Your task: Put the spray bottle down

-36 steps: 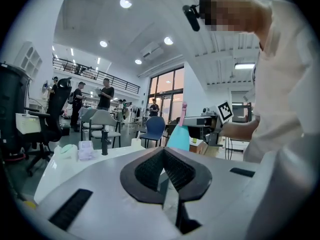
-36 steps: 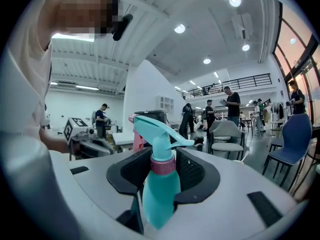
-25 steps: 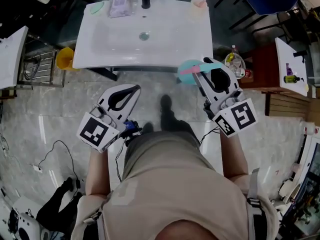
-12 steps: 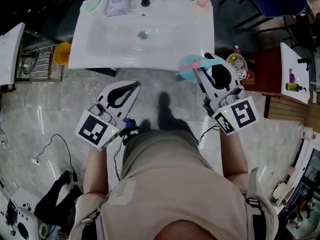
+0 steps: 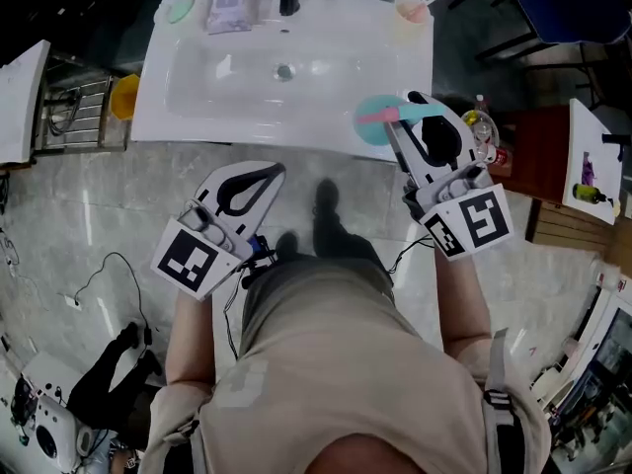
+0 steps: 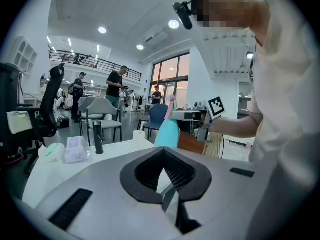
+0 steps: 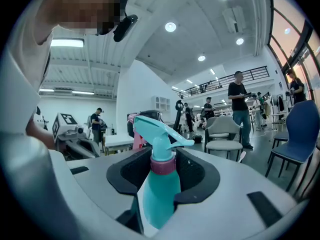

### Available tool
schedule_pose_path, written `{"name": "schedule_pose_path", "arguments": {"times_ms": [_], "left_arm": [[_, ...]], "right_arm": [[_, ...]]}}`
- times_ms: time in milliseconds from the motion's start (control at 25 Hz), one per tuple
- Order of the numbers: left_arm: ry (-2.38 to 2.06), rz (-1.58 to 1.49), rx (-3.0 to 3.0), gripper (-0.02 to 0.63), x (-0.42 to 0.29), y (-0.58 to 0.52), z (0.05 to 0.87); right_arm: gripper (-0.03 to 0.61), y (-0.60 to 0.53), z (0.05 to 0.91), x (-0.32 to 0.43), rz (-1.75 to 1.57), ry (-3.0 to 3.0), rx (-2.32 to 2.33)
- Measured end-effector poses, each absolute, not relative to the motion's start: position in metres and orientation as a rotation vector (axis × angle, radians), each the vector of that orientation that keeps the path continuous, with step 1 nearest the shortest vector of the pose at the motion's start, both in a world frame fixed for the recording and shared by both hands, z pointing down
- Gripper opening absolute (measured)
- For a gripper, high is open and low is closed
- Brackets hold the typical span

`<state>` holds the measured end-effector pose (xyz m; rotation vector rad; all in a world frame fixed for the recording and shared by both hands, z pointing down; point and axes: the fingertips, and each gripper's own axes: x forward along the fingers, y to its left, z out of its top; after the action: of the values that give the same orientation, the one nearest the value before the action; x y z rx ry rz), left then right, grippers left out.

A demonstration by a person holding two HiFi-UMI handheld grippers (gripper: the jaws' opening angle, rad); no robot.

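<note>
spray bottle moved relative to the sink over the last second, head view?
Yes. The spray bottle has moved forward: it was just short of the sink front edge and now overlaps it.

Grey marble floor (image 5: 99, 215); white washbasin (image 5: 197, 117); round ceiling lights (image 7: 170, 27); tall windows (image 6: 172, 79); grey chairs (image 7: 222, 131).

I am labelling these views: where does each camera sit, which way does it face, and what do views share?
Head view: on the person's head, facing steeply down at the sink; torso, forearms, left gripper, right gripper show.
Left gripper view: on the left gripper, facing level over the sink; own jaws, torso, right forearm.
Right gripper view: on the right gripper, facing level along jaws clamping the spray bottle; torso at left.
Shared: all three show the spray bottle.
</note>
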<state>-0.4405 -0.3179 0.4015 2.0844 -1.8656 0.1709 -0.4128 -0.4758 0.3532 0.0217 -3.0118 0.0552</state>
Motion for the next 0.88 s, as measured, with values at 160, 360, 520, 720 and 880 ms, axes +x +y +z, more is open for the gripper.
{"name": "schedule_pose_path", "arguments": {"times_ms": [160,360,520,720,880], "left_arm": [[-1.866,0.192,2.071,0.009,-0.44,-0.335,0.405],[-1.883,0.205,2.059,0.009,-0.441,-0.354,0.402],[-1.892,0.217,2.044,0.009,-0.442,-0.37,0.404],[-1.902,0.243,2.038,0.009,-0.441,-0.388,0.405],[-1.912,0.26,2.022,0.009,-0.443,-0.398,0.405]], "right_arm": [[0.16,-0.494,0.354,-0.417,0.064,-3.026,0.012],[0.16,-0.512,0.359,-0.426,0.088,-3.029,-0.001],[0.16,-0.525,0.362,-0.433,0.097,-3.036,-0.014],[0.16,-0.542,0.365,-0.44,0.097,-3.048,-0.034],[0.16,-0.553,0.368,-0.446,0.084,-3.055,-0.042]]}}
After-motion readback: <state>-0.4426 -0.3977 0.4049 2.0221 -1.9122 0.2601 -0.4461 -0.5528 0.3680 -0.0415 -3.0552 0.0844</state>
